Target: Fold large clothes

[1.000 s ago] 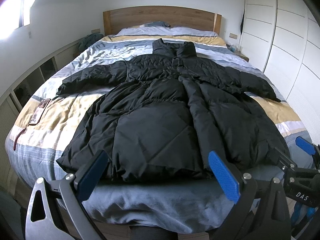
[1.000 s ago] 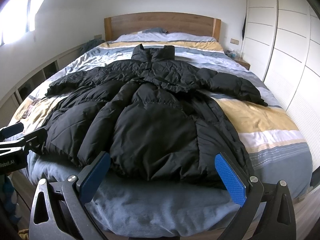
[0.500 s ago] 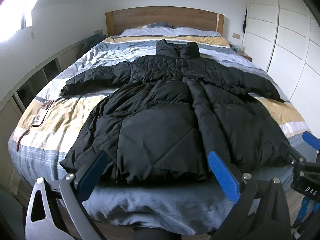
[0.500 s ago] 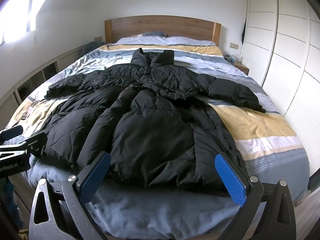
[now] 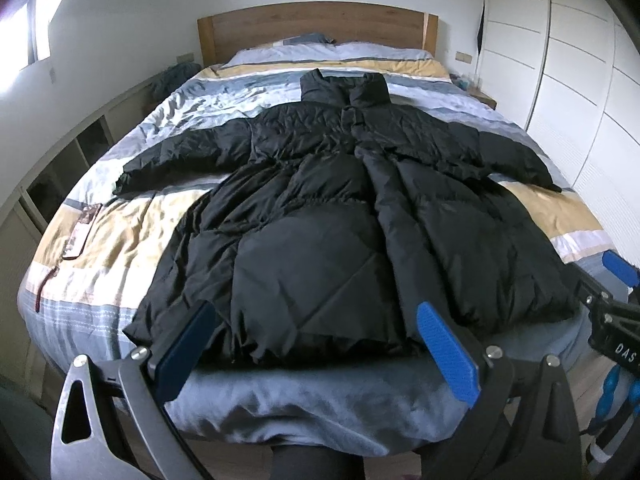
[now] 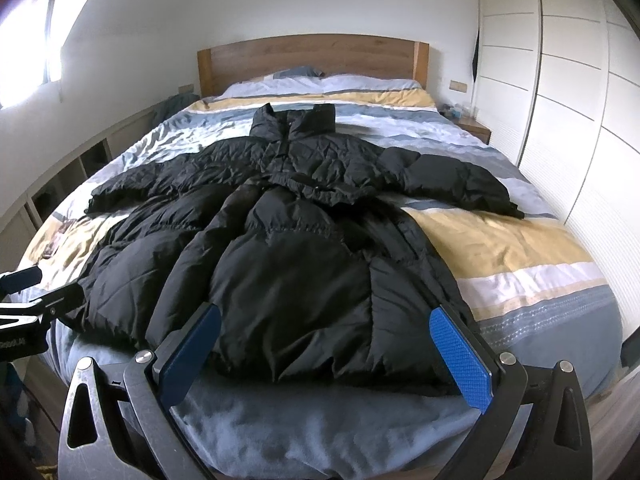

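A black padded coat [image 5: 332, 216] is spread flat across the middle of the frame on the striped bed [image 5: 132, 232], collar toward the headboard [image 5: 316, 28] at the top, sleeves out. Compared with a second ago, both cameras have been drawn slightly back and up. The left gripper [image 5: 316, 344] and right gripper [image 6: 328, 348] are held with jaws spread, gripping nothing, short of the hem. Folding is judged not yet begun.
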`<state>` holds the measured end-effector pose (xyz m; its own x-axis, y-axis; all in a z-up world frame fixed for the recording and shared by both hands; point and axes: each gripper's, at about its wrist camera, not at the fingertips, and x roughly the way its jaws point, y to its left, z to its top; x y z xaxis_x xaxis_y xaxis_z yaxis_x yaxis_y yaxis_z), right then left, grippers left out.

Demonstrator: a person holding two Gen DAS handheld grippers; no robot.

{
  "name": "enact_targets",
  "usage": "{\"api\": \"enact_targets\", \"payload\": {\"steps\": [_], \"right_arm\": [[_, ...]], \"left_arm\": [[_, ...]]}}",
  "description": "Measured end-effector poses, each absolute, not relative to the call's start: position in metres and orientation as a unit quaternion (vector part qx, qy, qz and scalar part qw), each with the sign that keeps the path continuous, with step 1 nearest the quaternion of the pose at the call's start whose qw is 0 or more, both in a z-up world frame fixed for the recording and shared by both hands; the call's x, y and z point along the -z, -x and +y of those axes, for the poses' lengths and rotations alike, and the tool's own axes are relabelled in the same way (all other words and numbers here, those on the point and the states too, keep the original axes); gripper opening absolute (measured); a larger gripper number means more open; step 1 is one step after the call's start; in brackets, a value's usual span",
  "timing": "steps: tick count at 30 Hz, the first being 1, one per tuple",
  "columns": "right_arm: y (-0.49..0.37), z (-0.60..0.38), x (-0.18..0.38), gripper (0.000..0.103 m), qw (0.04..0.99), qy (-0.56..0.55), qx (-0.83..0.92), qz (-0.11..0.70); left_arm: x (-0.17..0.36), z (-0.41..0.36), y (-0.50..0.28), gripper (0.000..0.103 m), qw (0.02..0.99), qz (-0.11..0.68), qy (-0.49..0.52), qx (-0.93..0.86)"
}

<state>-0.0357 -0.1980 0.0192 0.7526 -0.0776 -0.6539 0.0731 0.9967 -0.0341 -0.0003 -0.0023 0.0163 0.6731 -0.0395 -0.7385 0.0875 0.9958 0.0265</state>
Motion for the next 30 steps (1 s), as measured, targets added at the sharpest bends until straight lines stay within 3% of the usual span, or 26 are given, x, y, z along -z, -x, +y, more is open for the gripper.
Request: {"api": "enact_targets", "payload": {"steps": [17,30], "right_arm": [[0.04,-0.222,-0.037,0.102,0.942,-0.014,0.044,0.333],[-0.04,-0.281,-0.082,0.102,0.947,-0.06,0.08,0.305]], "left_arm": [[-0.049,-0.006,0.004,0.102,0.917,0.398,-0.027,0.028],[-0.119,-0.02,-0.109,0.102,0.937,0.347,-0.029,0.033]]}}
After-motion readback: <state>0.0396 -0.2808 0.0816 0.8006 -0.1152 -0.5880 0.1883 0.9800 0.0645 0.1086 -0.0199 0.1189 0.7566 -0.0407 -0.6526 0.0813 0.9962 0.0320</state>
